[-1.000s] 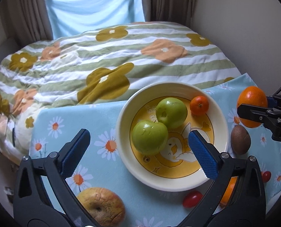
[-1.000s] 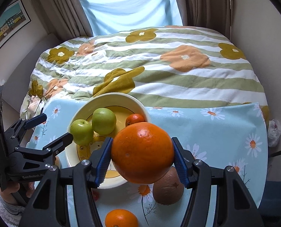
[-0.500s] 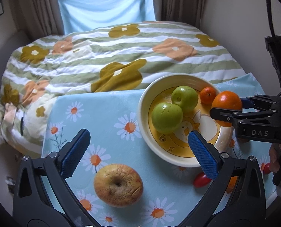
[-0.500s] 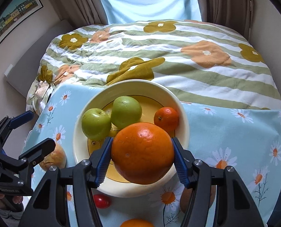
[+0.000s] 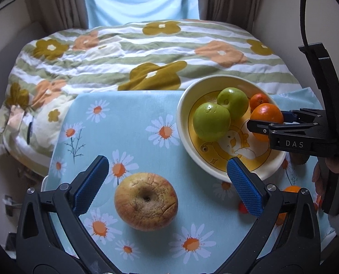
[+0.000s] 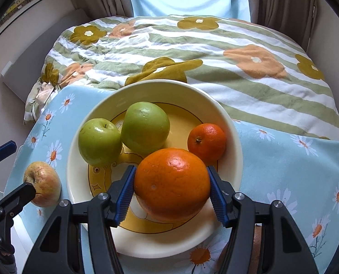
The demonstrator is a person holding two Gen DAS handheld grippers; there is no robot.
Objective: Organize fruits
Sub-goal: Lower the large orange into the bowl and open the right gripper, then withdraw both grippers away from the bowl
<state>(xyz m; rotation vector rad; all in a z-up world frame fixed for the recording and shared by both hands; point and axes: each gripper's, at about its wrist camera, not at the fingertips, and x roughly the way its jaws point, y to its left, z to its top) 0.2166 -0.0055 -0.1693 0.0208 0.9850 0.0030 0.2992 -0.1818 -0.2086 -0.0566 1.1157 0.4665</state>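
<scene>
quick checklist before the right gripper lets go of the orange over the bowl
1. Right gripper holds the large orange between both pads: ok.
2. Orange over the bowl, inside its rim: ok.
3. Orange resting on the bowl floor: cannot tell.
4. Landing spot free of the green apples and the tangerine: ok, though the tangerine sits close.
5. Left gripper open and outside the bowl, around the wrinkled apple: ok.
</scene>
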